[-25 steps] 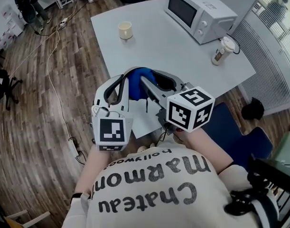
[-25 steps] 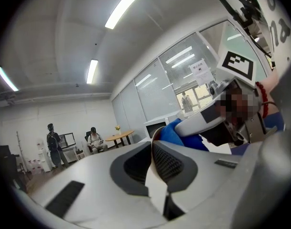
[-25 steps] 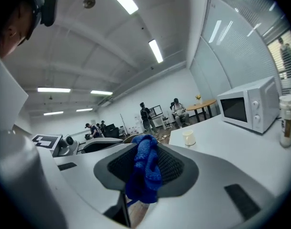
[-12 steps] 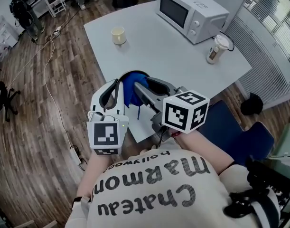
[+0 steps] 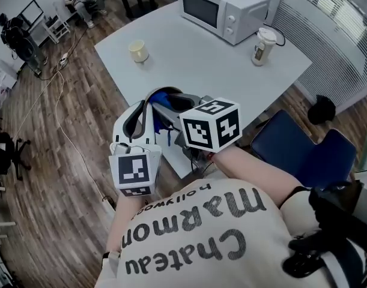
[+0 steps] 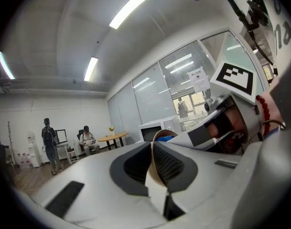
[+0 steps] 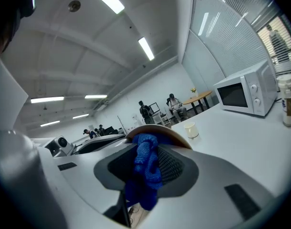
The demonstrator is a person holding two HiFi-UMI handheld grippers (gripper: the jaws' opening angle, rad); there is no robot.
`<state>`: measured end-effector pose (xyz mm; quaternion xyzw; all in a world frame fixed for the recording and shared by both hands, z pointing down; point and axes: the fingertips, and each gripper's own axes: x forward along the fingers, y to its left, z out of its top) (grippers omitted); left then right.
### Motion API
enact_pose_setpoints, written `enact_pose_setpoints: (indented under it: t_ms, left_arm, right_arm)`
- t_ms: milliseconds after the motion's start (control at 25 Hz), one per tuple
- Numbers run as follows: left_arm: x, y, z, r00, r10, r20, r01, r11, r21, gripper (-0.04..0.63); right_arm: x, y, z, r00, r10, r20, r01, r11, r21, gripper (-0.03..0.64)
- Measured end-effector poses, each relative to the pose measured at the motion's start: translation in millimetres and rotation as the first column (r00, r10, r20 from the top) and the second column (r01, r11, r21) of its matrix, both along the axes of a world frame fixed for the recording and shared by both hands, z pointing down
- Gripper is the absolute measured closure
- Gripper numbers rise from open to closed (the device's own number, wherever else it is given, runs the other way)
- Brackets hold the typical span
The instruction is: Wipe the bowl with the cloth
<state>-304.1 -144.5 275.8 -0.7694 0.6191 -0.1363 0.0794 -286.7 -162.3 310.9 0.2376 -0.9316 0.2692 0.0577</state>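
Pinching the largely hidden bowl (image 7: 157, 129) is left tool (image 6: 152, 151); right tool (image 7: 148, 165) pinches cloth (image 7: 145, 152).

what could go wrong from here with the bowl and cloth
The left gripper pinches only the thin rim of the bowl, so pressure from wiping may twist it loose, and it could drop.
The right gripper grips just a bunch of the blue cloth; rubbing may tug it out.

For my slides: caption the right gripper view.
Right gripper pinching a crumpled blue cloth at a tan round bowl; white microwave on grey table beyond.
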Motion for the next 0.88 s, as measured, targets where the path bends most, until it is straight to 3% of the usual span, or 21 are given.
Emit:
enact_pose_setpoints:
  t_ms: [120,280,560,880]
  left_arm:
    - [-4,-2,12,1.000,-0.002,-0.005,0.001,1.000,-0.013,0.578]
    - [-7,-2,33,1.000,-0.011,-0.029,0.009,0.999,-0.053,0.577]
    - [-14,2,51,1.000,-0.014,-0.016,0.012,0.995,-0.101,0.577]
    - [-30,3,62,0.998,-0.050,-0.038,0.045,0.991,-0.126,0.578]
  right_arm:
    - [-6,-1,15,1.000,-0.024,-0.021,0.024,1.000,0.000,0.495]
    - [-8,0,42,0.990,-0.018,-0.137,0.024,0.999,0.043,0.497]
    - [-1,3,76,0.921,0.025,-0.388,0.054,0.980,0.190,0.497]
    - [4,2,82,0.879,0.057,-0.474,0.075,0.964,0.255,0.497]
